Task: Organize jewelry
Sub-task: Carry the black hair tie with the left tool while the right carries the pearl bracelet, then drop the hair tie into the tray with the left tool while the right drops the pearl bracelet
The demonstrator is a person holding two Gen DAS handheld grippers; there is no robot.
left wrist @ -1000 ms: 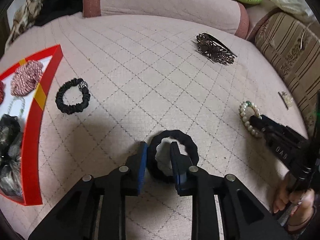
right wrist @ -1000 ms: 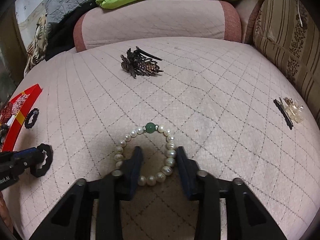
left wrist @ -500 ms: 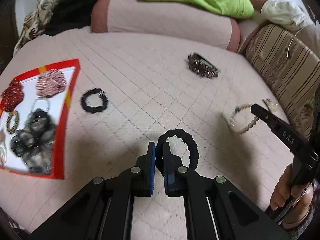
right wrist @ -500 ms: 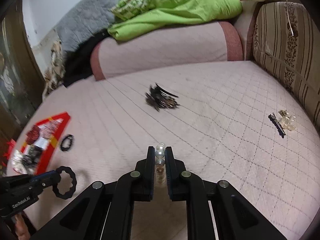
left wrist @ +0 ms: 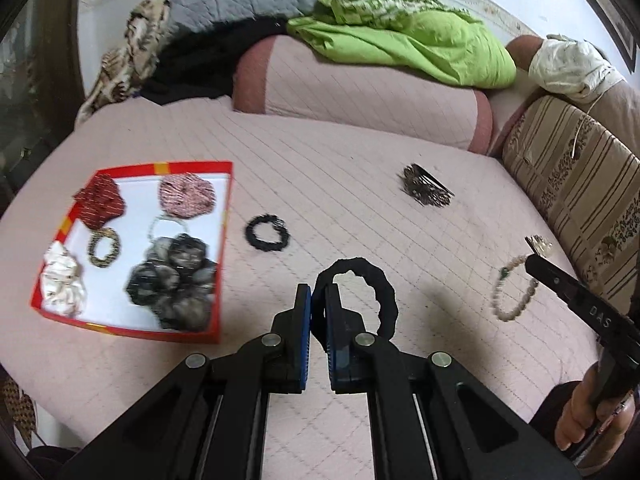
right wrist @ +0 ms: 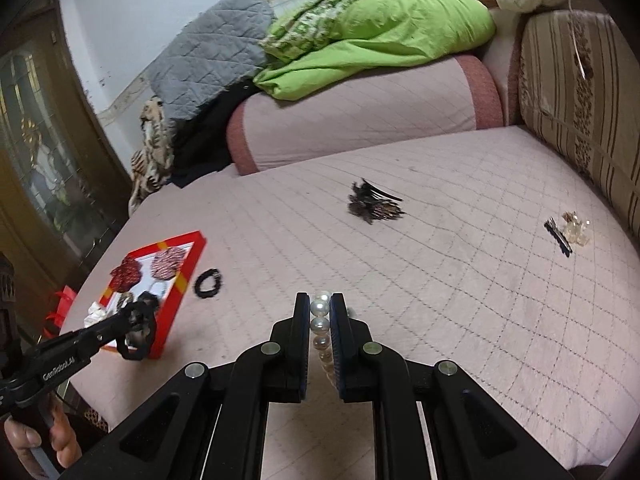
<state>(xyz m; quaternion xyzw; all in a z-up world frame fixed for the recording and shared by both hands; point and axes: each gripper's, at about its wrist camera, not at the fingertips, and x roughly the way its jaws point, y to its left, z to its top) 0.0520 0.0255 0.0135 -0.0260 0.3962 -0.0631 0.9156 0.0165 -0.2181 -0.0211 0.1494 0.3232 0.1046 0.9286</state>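
Lifted off the bedspread (left wrist: 360,184), left fingers (left wrist: 318,300) pinch the black scrunchie (left wrist: 360,292), right fingers (right wrist: 320,308) the pearl bracelet (right wrist: 320,324).

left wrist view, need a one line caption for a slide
Left gripper pinches a black scrunchie beside the red tray of sorted hair ties.

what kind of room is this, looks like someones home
Most likely a home living room or bedroom: the work surface is a quilted pink cushion with a bolster, a green blanket heaped behind, and a striped sofa back beside it.
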